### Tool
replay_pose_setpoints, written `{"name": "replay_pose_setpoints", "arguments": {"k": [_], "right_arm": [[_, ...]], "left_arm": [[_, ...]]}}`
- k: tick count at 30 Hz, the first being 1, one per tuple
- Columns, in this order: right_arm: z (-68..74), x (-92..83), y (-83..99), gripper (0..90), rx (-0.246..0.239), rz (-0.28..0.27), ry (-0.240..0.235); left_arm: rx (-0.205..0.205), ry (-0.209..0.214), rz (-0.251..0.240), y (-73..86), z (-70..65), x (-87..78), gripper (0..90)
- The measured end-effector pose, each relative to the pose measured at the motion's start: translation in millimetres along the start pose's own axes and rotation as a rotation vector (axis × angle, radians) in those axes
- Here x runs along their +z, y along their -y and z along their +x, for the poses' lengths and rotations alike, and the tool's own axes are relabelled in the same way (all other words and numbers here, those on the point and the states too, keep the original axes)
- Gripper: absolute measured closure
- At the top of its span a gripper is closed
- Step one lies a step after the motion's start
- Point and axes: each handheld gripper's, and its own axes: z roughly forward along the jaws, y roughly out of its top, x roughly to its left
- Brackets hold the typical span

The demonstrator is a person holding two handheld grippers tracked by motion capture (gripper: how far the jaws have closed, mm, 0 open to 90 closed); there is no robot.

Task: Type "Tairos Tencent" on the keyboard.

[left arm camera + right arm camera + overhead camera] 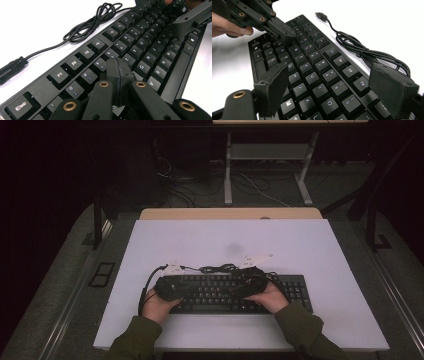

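A black keyboard (295, 290) lies on the white table top (225, 240), near its front edge. My left gripper (119, 71) is shut with nothing between its pads, and its tips hover just over the keys around R and T at the keyboard's left half (140, 47). My right gripper (332, 91) stands open over the right half of the letter keys (312, 75), one pad (273, 88) on each side and nothing held. In the high view both hands hold the left gripper (172, 287) and the right gripper (247, 286) low over the keyboard.
The keyboard's black cable (92, 22) lies coiled on the table just behind the function keys, its USB plug (321, 15) loose on the white surface. Beyond the table's far edge stand table legs (228, 170) and floor cables (175, 185).
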Motion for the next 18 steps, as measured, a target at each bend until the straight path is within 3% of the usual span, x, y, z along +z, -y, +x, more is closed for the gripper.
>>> {"name": "replay_pose_setpoints", "arguments": {"k": [11,18], "right_arm": [[-0.4,-3.0,-1.0,16.1,0.005,0.011,-0.009],[1.7,-6.4,-2.3,17.4,0.005,0.015,-0.025]], "left_arm": [[-0.013,0.000,-0.033,-0.3,-1.8,-5.7,86.8],[-0.023,-0.005,-0.032,1.1,-2.8,-7.7,75.8]]}}
